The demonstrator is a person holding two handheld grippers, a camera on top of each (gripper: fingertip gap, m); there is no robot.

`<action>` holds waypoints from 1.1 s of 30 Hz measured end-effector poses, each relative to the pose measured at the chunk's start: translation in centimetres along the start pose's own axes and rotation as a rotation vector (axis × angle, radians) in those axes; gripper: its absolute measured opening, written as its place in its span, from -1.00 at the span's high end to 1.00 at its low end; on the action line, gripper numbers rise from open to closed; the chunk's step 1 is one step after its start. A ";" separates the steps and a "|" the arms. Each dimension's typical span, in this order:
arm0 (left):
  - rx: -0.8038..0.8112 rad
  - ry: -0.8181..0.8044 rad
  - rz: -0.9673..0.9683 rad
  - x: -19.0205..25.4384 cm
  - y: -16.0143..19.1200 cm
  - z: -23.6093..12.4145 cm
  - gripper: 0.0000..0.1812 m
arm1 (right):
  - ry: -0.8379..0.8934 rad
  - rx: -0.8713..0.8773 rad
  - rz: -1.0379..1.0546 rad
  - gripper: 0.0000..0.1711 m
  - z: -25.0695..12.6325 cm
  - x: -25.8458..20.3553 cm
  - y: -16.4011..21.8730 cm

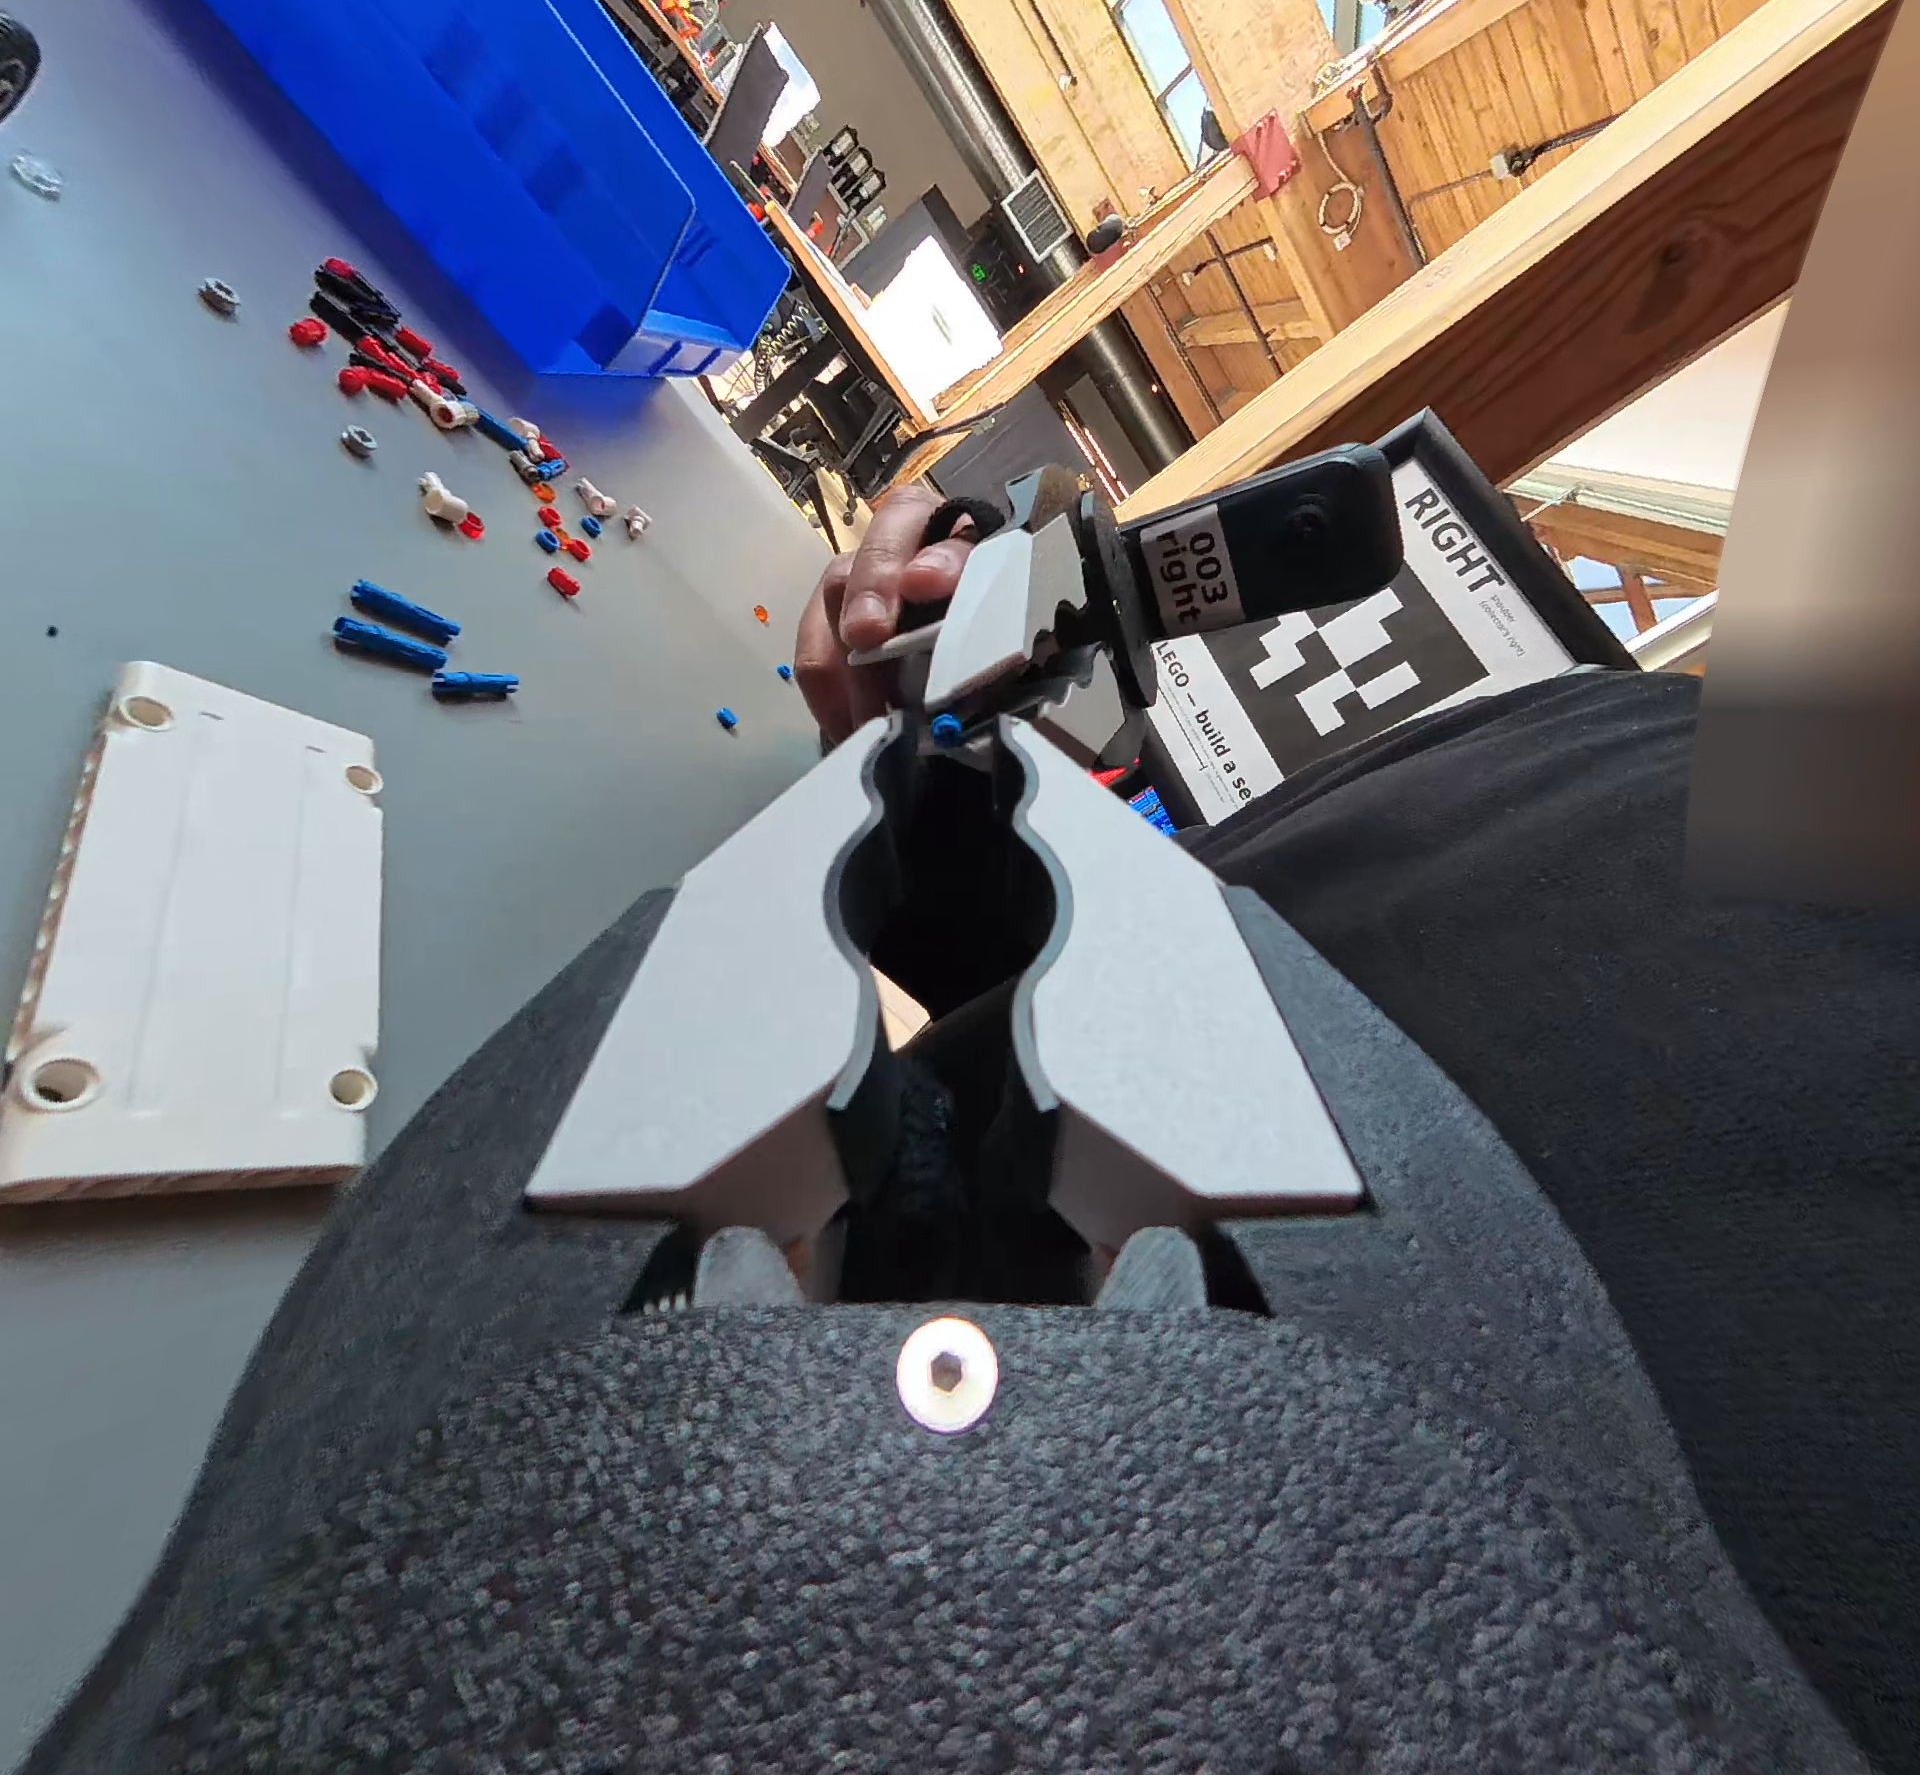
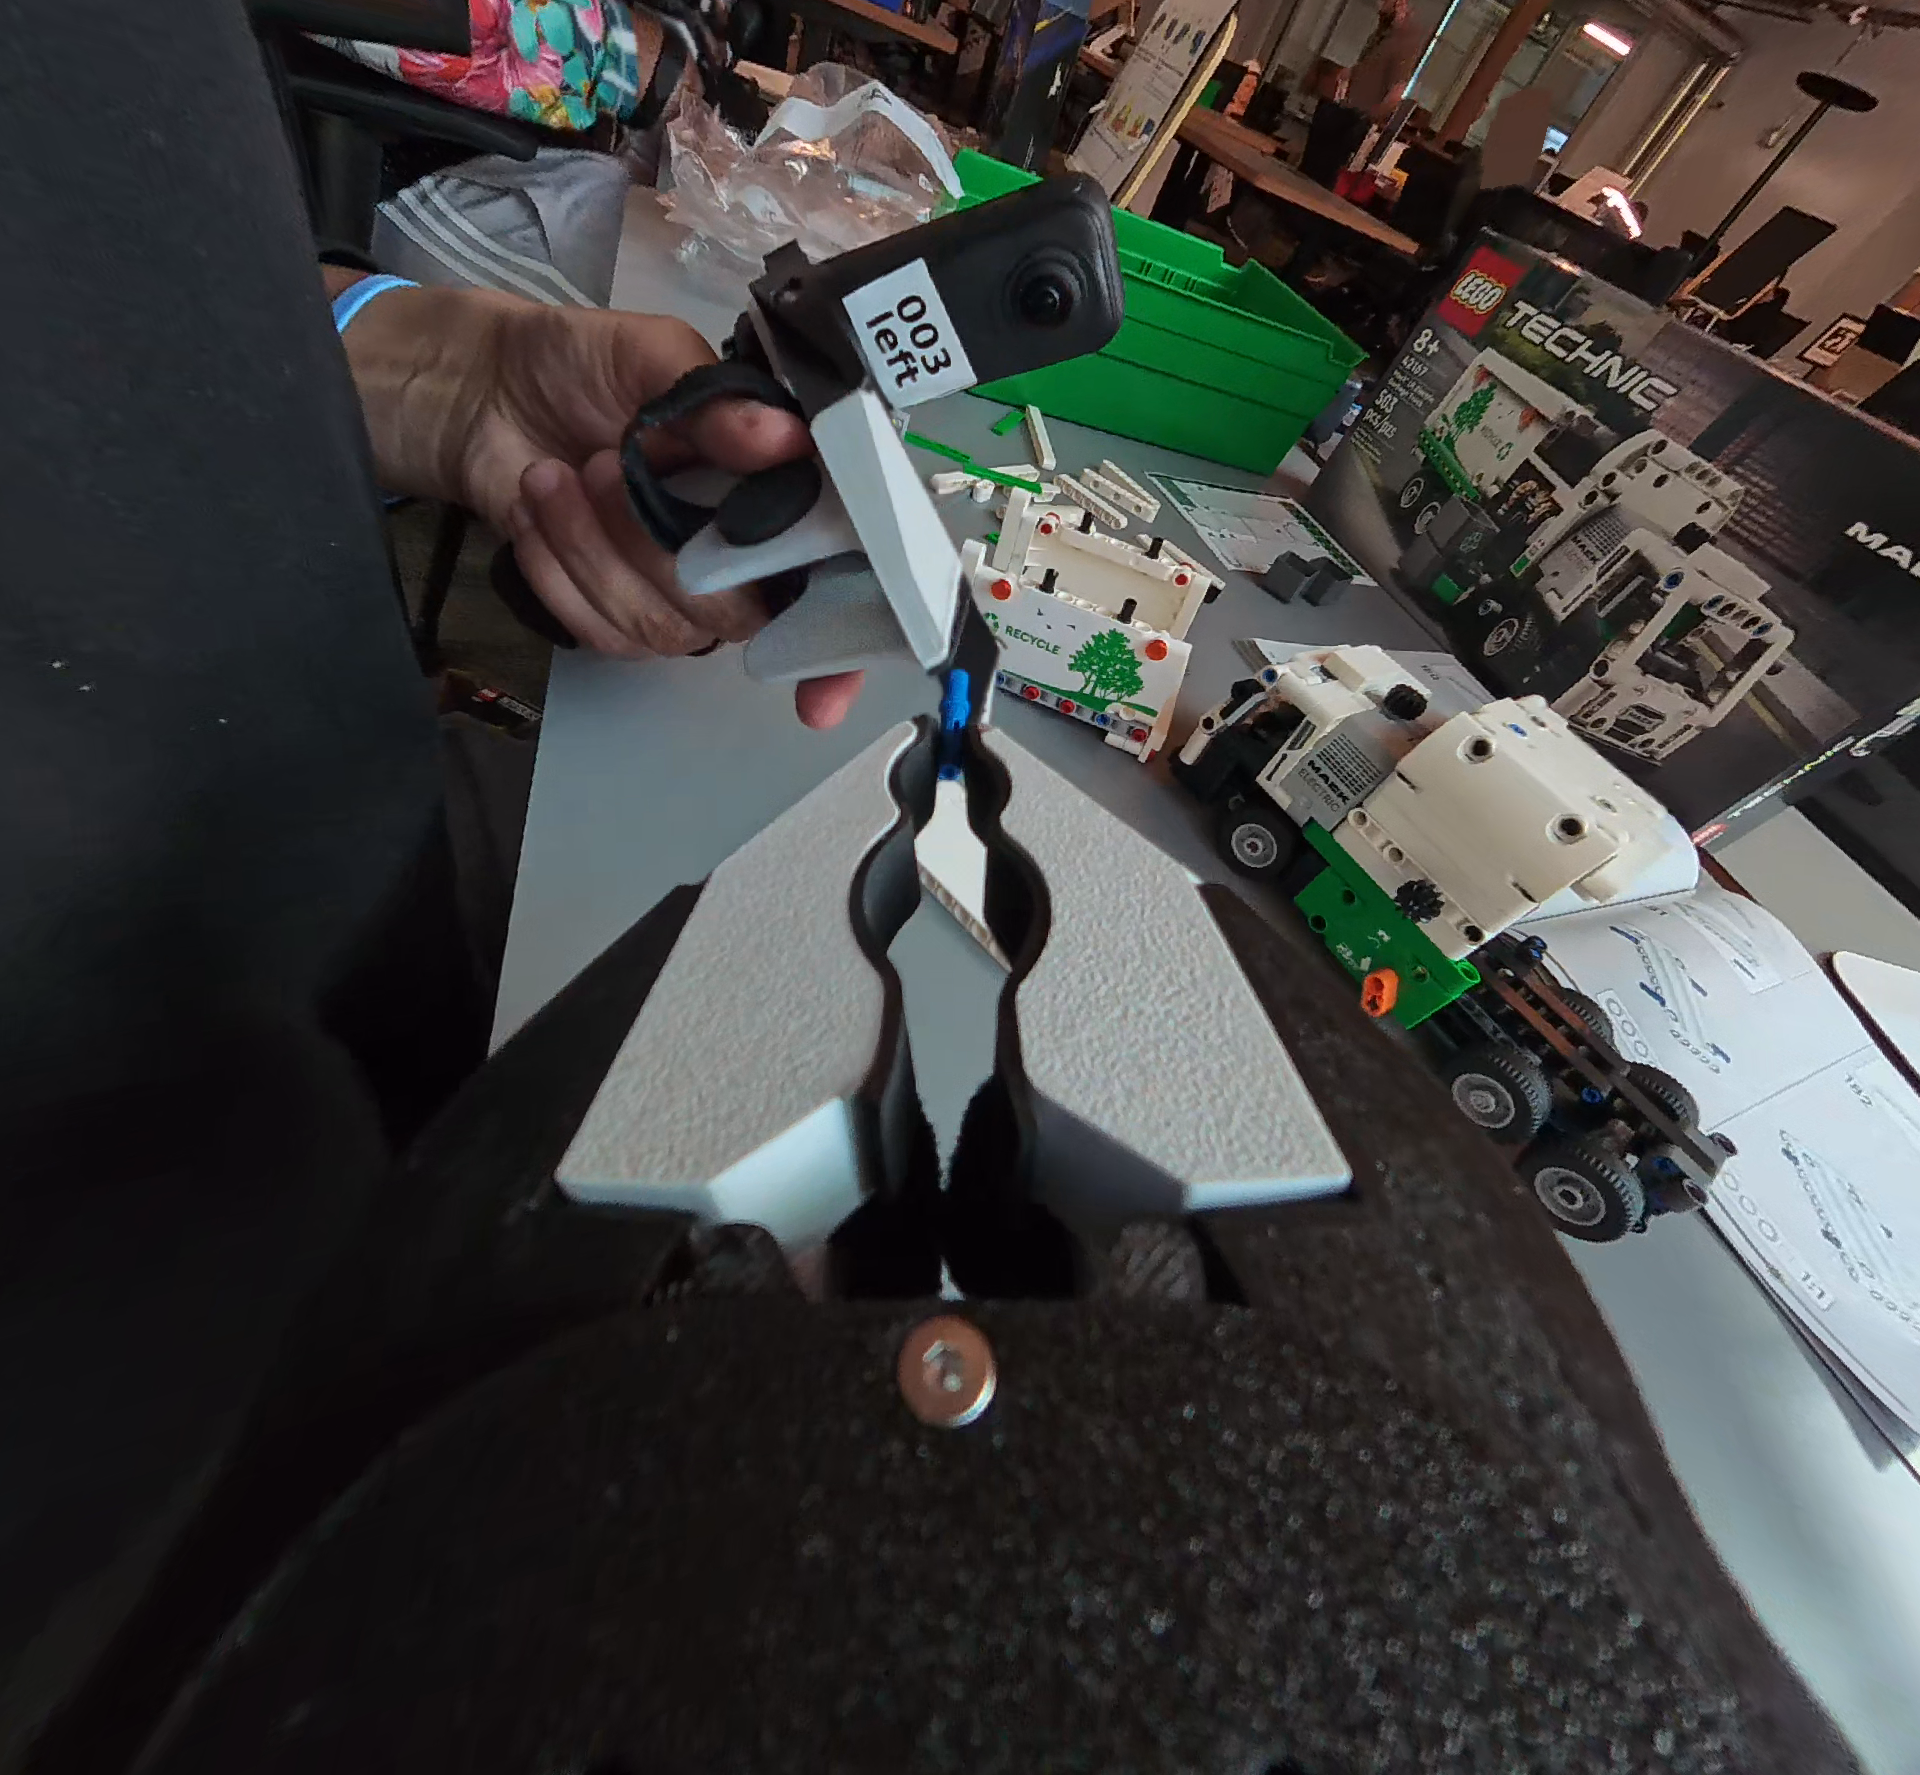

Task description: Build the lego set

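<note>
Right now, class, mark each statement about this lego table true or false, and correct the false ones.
1. A blue pin sits between the tips of the right tongs. True.
2. A green bin stands on the table. True.
3. The truck has no wheels yet. False: wheels are already fitted.
4. The white panel lies inside the blue bin. False: it lies flat on the table, apart from the bin.

Lettered box (image 2: 1621, 499), camera sticker (image 2: 909, 335) (wording withheld).
</note>
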State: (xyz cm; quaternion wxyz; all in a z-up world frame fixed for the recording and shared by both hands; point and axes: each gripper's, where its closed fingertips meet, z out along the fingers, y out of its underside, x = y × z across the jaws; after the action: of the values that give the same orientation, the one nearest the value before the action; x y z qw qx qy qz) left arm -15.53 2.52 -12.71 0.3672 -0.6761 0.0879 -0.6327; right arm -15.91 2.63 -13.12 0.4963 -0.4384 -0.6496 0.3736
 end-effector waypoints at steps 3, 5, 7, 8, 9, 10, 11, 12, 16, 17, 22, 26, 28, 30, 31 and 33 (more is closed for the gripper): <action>-0.003 -0.009 -0.010 -0.3 0.1 -0.1 0.99 | -0.006 -0.024 -0.030 0.96 0.2 -0.4 0.3; -0.008 -0.029 -0.011 -0.6 0.2 -0.2 0.99 | 0.005 -0.035 -0.036 0.96 0.3 -0.4 0.4; 0.003 -0.014 -0.023 -0.4 0.0 -0.2 0.99 | 0.023 -0.012 -0.043 0.96 0.3 -0.3 0.1; 0.011 -0.003 -0.028 -0.3 -0.1 -0.3 0.99 | 0.024 0.003 -0.032 0.96 0.3 -0.2 -0.1; 0.011 0.000 -0.030 -0.2 -0.1 -0.3 0.99 | 0.015 0.006 -0.019 0.96 0.3 -0.3 -0.2; 0.005 0.000 -0.025 -0.3 0.0 -0.3 0.96 | 0.014 0.006 -0.015 0.96 0.3 -0.3 -0.2; -0.002 0.002 -0.020 -0.2 0.2 -0.3 0.96 | 0.019 0.010 -0.020 0.96 0.2 -0.2 -0.2; -0.006 0.007 -0.019 -0.1 0.3 -0.3 0.97 | 0.018 0.013 -0.022 0.96 0.2 -0.2 -0.3; -0.006 0.028 -0.041 0.0 0.3 -0.3 0.98 | 0.018 0.022 -0.019 0.96 0.1 -0.2 -0.4; 0.007 0.044 -0.064 0.1 0.2 -0.3 0.98 | 0.030 0.032 -0.018 0.96 0.1 -0.1 -0.5; 0.043 0.172 -0.185 1.2 0.0 0.1 0.98 | 0.060 0.112 -0.047 0.95 -0.2 -0.2 -1.5; 0.046 0.222 -0.241 1.6 0.2 0.4 0.98 | 0.077 0.089 -0.096 0.92 0.0 -0.4 -1.3; 0.044 0.227 -0.250 1.6 0.3 0.5 0.98 | 0.084 0.081 -0.114 0.94 -0.1 -0.4 -1.2; 0.041 0.224 -0.247 1.6 0.4 0.5 0.98 | 0.088 0.080 -0.130 0.94 -0.1 -0.5 -1.2; 0.041 0.223 -0.247 1.6 0.4 0.5 0.98 | 0.095 0.082 -0.139 0.94 -0.1 -0.4 -1.3; 0.041 0.224 -0.251 1.6 0.4 0.5 0.98 | 0.103 0.083 -0.151 0.94 -0.1 -0.4 -1.3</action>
State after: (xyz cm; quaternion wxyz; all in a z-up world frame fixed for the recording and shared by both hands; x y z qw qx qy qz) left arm -14.68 1.51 -11.63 0.2870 -0.5995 0.0303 -0.7465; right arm -16.00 1.81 -12.03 0.5737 -0.3858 -0.6384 0.3384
